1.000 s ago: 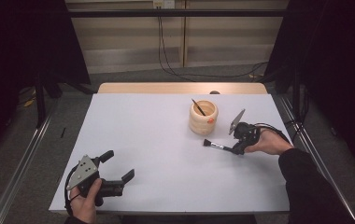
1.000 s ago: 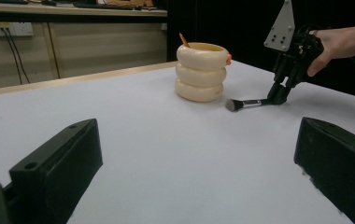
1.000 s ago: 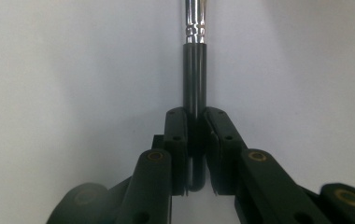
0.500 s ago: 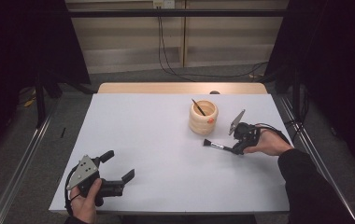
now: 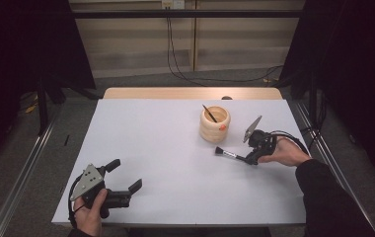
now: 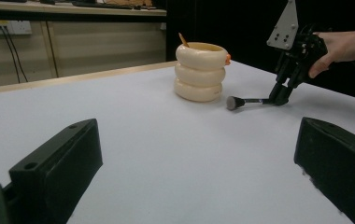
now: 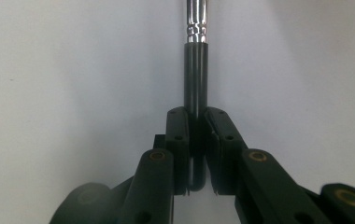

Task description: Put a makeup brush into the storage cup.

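Black makeup brush carries no readable writing, its handle end hidden in the clamped right claw; left claw gapes apart.

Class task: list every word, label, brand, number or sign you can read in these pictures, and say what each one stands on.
None can be read.
Cream ringed wooden holder: no lettering shows.
Black-handled brush with a silver ferrule: no print shows on its handle.
Grey three-cornered plate on the right tool: holes, no letters.
White wall socket plate: a yellow sticker beside it, too small to read.
White table: unmarked.
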Demonstrator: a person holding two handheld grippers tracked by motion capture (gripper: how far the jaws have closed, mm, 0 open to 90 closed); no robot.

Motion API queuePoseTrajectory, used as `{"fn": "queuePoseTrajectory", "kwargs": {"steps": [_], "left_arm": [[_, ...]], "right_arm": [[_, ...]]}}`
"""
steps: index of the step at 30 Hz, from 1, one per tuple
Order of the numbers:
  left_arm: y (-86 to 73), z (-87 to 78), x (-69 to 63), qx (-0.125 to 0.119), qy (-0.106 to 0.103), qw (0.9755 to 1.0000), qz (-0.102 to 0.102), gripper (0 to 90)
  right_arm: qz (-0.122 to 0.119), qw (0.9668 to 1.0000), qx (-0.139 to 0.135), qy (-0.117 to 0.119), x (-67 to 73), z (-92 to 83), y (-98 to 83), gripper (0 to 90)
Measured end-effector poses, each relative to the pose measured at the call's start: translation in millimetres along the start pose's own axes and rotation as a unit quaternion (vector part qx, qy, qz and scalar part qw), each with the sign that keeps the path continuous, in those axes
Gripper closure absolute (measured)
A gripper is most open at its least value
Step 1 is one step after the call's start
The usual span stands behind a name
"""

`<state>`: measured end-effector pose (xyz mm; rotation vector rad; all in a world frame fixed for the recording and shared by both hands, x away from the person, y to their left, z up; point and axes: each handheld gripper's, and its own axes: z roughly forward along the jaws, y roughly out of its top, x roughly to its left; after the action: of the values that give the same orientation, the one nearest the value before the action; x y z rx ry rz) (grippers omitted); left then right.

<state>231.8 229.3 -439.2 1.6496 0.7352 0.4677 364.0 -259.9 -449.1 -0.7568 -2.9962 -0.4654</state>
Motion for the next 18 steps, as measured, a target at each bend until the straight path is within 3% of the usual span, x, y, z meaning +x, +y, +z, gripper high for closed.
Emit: {"fn": "queuePoseTrajectory", "kwargs": {"steps": [11, 18], "left_arm": [[0.2, 0.1, -0.5, -0.002, -0.005, 1.0000, 0.000, 0.8], [0.1, 0.2, -0.7, -0.002, -0.004, 1.0000, -0.001, 0.8]], "right_arm": [[0.014, 0.9988, -0.047, 0.010, 1.8, -4.8, -14.5, 80.4], [0.031, 0.9945, -0.100, 0.006, 6.6, -16.0, -21.0, 80.4]]}}
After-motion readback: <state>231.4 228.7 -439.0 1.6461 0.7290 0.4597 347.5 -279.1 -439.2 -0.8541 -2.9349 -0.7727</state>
